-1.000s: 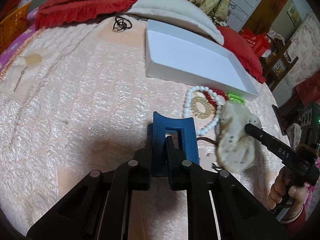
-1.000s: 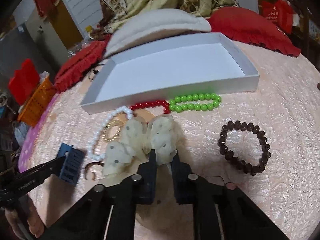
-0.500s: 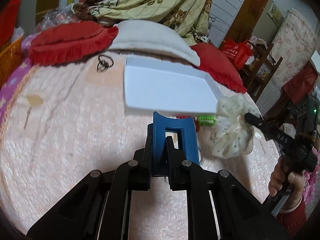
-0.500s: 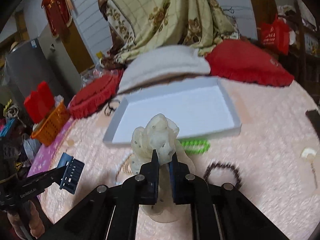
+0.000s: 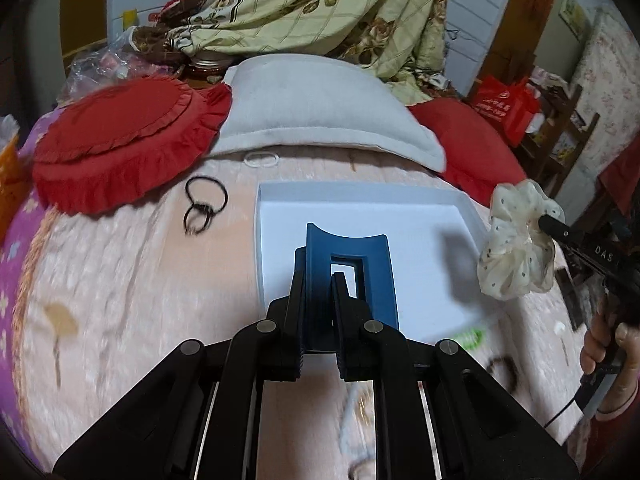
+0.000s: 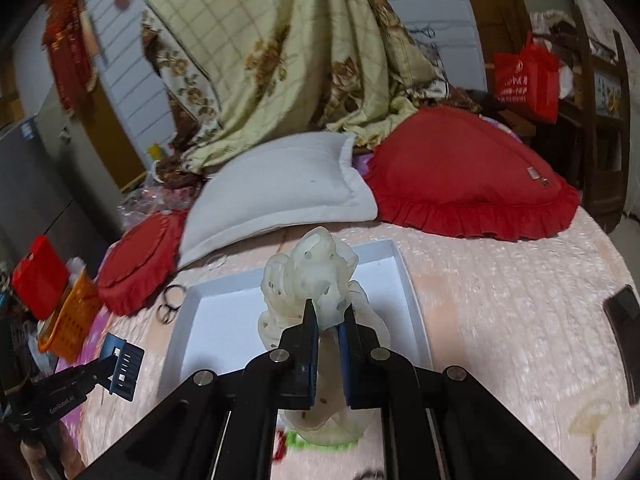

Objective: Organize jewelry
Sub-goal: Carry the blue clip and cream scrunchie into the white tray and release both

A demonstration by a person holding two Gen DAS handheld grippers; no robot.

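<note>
The white tray (image 5: 276,200) on the bed (image 5: 120,280) holds nothing yet. The left hand-held gripper (image 5: 318,280) pinches a blue hair claw (image 5: 376,272) above the tray; the right hand-held gripper (image 6: 329,316) pinches a cream dotted scrunchie (image 6: 316,272) over it too. Black hair ties (image 5: 204,208) lie at the tray's nine o'clock; green beads (image 5: 468,338) at its five o'clock await sorting.

Both views look forward and steeply down along their own gripper fingers, from close above the bed (image 5: 120,280). The left wrist view faces the white tray (image 5: 420,240) from its left; the right wrist view faces that tray (image 6: 224,320) from its right. Both share the tray, the white pillow (image 5: 320,112) and each other's gripper.
</note>
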